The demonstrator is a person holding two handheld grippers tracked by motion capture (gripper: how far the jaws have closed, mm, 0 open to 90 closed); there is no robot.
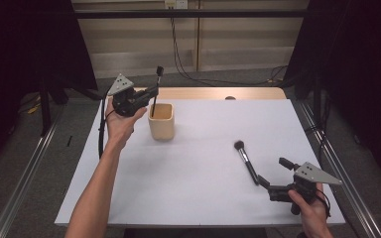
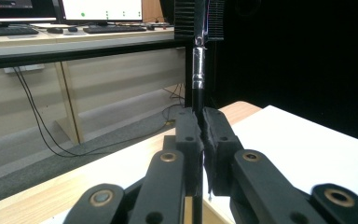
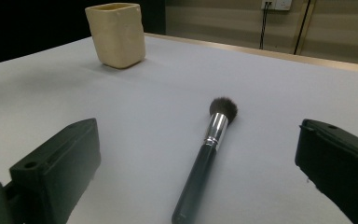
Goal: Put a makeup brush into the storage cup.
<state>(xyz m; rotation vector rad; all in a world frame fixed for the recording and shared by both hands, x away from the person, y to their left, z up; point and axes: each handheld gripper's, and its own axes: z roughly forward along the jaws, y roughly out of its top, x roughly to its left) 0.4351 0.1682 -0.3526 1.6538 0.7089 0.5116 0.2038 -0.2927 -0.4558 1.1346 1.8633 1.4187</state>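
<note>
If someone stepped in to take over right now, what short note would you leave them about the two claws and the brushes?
Left claw: shut on a slim black brush, held upright with its lower end over the open top of the beige cup; whether it reaches the bottom cannot be told.
Right claw: open, low over the table, jaws either side of the handle end of the makeup brush, not gripping.
Done: first brush picked up and brought to the cup.
Left: probably release it into the cup, then grasp the lying brush and add it.

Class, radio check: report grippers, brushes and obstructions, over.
Left gripper shut on thin brush above cup. Right gripper open, makeup brush flat between jaws. Nothing in the way.
</note>
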